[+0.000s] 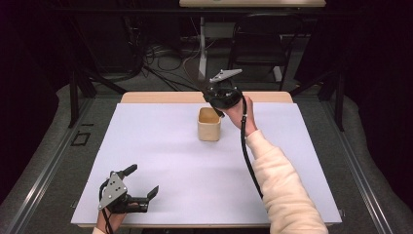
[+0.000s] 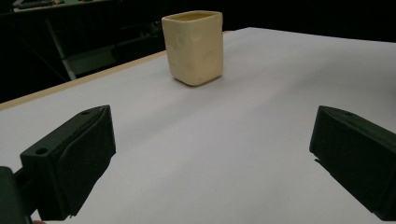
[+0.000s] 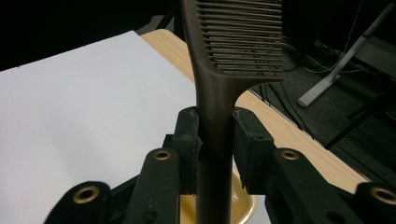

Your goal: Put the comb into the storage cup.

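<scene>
A cream, square-sided cup (image 1: pixel 209 125) stands upright in the middle of the white table, toward the back; the left gripper view has it straight ahead (image 2: pixel 194 46). Just behind and above the cup, my right gripper (image 1: pixel 213 92) is shut on the handle of a dark brown comb (image 3: pixel 219 93). The comb's teeth point up and away. Its handle runs down between the pads (image 3: pixel 189 140) toward the cup's yellow rim (image 3: pixel 245 205). My left gripper (image 1: pixel 142 180) rests open near the table's front left corner, with nothing between its jaws (image 2: pixel 212 158).
The white sheet (image 1: pixel 170 161) covers a wooden table whose back edge (image 1: pixel 160 97) shows as a tan strip. Behind it are a chair (image 1: pixel 260 48), cables on the floor and dark stands.
</scene>
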Motion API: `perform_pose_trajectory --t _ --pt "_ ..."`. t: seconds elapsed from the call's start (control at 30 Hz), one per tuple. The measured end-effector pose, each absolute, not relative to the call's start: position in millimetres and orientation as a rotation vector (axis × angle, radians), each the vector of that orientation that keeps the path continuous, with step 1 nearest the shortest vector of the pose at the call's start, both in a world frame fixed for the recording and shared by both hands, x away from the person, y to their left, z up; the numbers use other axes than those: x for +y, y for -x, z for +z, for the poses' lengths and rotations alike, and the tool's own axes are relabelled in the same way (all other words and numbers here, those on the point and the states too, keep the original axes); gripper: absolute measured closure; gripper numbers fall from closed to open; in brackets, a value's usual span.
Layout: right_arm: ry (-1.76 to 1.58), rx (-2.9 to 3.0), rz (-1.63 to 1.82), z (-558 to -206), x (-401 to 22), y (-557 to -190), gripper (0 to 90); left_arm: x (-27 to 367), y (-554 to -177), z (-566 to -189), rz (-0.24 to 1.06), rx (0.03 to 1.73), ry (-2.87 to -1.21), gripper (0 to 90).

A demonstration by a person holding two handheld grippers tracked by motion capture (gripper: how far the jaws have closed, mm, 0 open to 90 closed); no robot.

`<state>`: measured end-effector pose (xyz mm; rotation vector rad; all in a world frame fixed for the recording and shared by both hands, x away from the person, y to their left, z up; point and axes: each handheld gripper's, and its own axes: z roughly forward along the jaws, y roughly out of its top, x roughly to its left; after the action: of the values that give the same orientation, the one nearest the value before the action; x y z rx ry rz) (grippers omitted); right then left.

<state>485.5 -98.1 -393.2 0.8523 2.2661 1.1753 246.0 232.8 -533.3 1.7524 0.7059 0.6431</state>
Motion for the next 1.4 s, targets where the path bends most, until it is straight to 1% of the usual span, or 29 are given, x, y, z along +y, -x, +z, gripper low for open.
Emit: perform_pose_trajectory --t 0.6,1.4 --pt "-0.866 2.252 1.209 -403.5 -89.3 -494.8 72.5 232.6 -246.3 -533.5 0.637 0.707 -1.749 0.3" --pt "-0.843 2.209 1.243 -415.9 -76.5 -496.8 72.6 233.0 -245.9 -533.2 0.636 0.704 -1.751 0.3"
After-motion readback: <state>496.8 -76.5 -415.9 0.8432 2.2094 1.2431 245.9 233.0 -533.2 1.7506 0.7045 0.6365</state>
